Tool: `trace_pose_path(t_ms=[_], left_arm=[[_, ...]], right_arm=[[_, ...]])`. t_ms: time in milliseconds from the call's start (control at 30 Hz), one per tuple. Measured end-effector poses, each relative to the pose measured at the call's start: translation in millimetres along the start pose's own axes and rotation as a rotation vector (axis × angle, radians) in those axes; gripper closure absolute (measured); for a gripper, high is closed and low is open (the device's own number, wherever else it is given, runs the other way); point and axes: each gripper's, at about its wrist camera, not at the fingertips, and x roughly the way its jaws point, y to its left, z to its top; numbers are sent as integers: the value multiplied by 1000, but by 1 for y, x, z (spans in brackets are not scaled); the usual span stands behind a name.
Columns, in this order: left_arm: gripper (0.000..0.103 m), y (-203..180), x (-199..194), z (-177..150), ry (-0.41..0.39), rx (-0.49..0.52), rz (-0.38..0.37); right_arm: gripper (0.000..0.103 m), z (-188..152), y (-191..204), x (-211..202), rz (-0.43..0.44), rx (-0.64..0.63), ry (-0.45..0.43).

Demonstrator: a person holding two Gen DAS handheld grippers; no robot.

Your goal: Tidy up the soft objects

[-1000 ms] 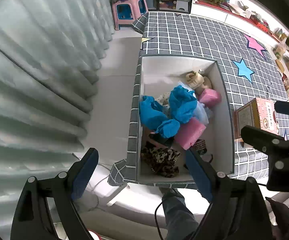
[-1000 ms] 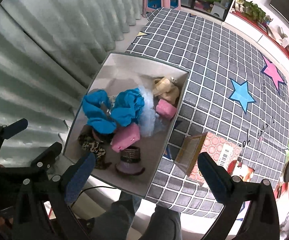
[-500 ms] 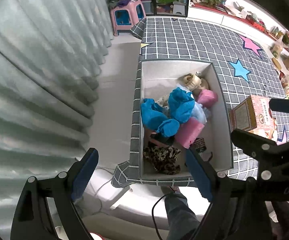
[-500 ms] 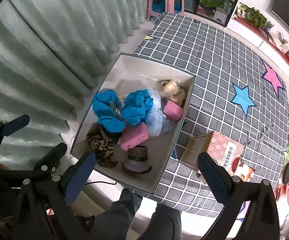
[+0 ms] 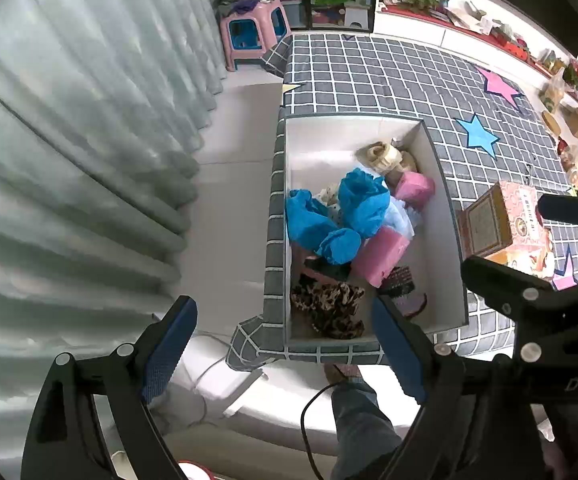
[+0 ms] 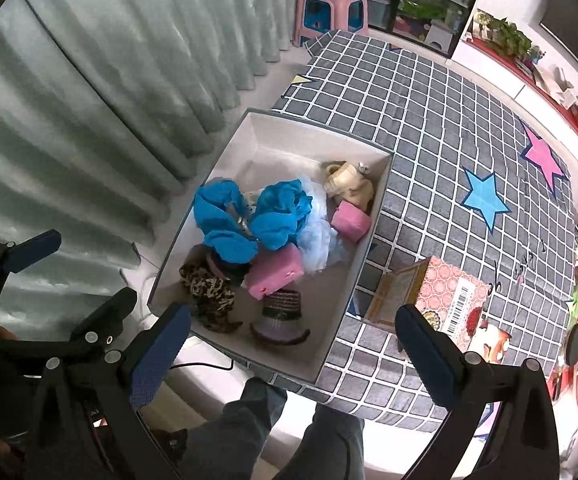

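An open white box [image 5: 445,208] stands at the near left corner of the grey checked tablecloth [image 6: 429,128]. In it lie a blue ruffled cloth [image 5: 329,220], a pink pouch [image 5: 381,256], a leopard-print scrunchie [image 5: 329,308], a beige soft piece [image 5: 383,156] and a small pink roll [image 5: 413,188]. The right wrist view also shows a knitted striped piece [image 6: 281,312] and pale blue tulle [image 6: 321,232]. My left gripper [image 5: 283,346] hangs open above the box's near end. My right gripper [image 6: 295,354] is open too, high over the box's near right corner. Neither holds anything.
A pink patterned carton [image 6: 437,296] stands just right of the box. Grey curtains [image 5: 69,160] hang close on the left, over white floor. A pink stool [image 5: 253,32] is beyond the table. The person's legs [image 6: 249,432] and a black cable [image 5: 309,420] are below. Clutter lines the table's right edge.
Both views have drawn back a little from the box, which looks slightly smaller; the right one more so. The things in the box lie as before and both jaws stay wide.
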Motion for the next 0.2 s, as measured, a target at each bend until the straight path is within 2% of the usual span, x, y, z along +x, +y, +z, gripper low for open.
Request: trace_pose_path(t_ms=[200], left_arm=[[12,10,-5,-11,-13,-12,-13]], right_arm=[[0,-3,5,2,5,-8,2]])
